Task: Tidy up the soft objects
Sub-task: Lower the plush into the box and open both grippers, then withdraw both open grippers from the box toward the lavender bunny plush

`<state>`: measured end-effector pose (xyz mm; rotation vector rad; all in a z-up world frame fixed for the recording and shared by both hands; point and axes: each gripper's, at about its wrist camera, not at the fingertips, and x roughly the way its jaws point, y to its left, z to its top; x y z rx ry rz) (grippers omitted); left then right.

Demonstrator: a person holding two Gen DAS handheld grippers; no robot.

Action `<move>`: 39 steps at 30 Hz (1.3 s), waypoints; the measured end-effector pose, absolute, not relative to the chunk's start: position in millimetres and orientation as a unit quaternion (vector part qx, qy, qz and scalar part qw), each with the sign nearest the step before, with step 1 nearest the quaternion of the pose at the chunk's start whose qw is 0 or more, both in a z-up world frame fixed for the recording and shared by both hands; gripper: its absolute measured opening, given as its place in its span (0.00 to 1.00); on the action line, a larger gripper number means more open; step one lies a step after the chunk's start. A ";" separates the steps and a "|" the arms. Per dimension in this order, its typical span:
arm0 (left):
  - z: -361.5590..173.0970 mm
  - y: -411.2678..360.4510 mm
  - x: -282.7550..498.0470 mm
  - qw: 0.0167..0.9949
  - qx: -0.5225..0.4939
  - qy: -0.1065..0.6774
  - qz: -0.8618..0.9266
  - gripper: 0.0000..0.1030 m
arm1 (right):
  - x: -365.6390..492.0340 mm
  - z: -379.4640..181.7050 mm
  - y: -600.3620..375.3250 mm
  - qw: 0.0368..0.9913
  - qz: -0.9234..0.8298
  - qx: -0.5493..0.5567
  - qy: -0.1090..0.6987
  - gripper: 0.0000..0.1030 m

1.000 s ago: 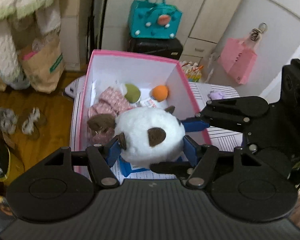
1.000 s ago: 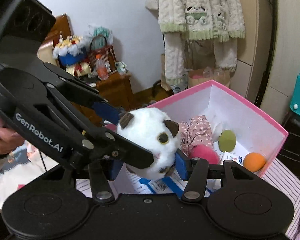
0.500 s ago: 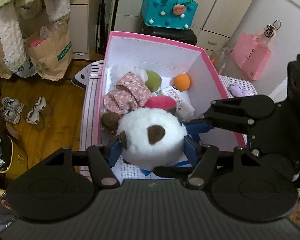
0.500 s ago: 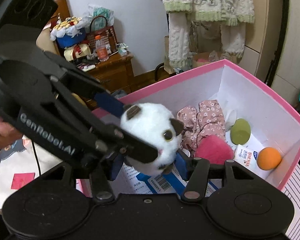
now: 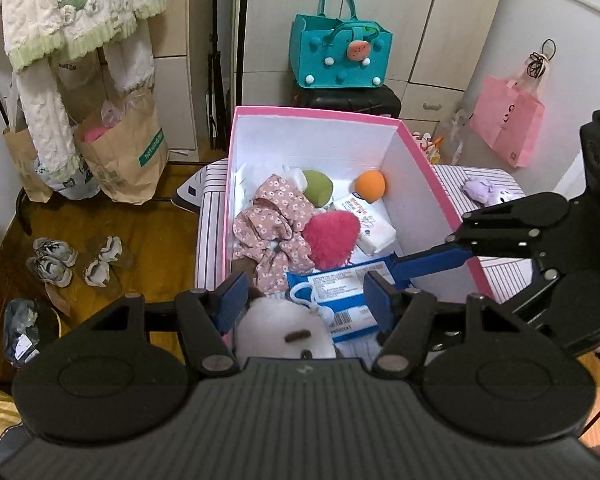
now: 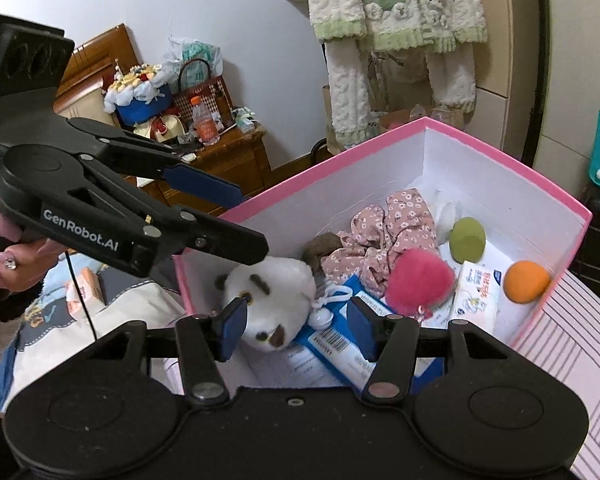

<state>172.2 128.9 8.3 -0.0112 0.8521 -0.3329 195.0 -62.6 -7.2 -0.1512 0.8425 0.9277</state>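
Bedroom clutter seen behind pink box (image 5: 320,111); white plush (image 6: 272,300), gripped a second ago, now released into near corner; left gripper (image 5: 302,298) and right gripper (image 6: 296,326) fingers spread open, placement judged done

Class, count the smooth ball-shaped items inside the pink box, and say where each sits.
2: the green ball lies toward the back wall beside the floral cloth; the orange ball sits in the far right corner. Others may be buried.

teal felt bag (image 5: 341,56) on a black case (image 5: 346,100); pink bag (image 5: 507,130) hangs nearby.
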 end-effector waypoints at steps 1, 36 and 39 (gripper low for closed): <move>10.5 128.5 169.4 0.897 -0.004 0.412 -0.162 0.61 | 191.7 -3.9 -66.4 0.808 0.433 -0.069 0.394 0.59; 62.4 20.2 33.1 0.843 0.141 0.445 -0.266 0.64 | 20.1 59.0 -202.1 0.868 0.344 -0.085 0.349 0.62; 54.6 7.4 30.1 0.839 0.142 0.443 -0.281 0.64 | 18.0 52.5 -216.4 0.869 0.334 -0.077 0.358 0.64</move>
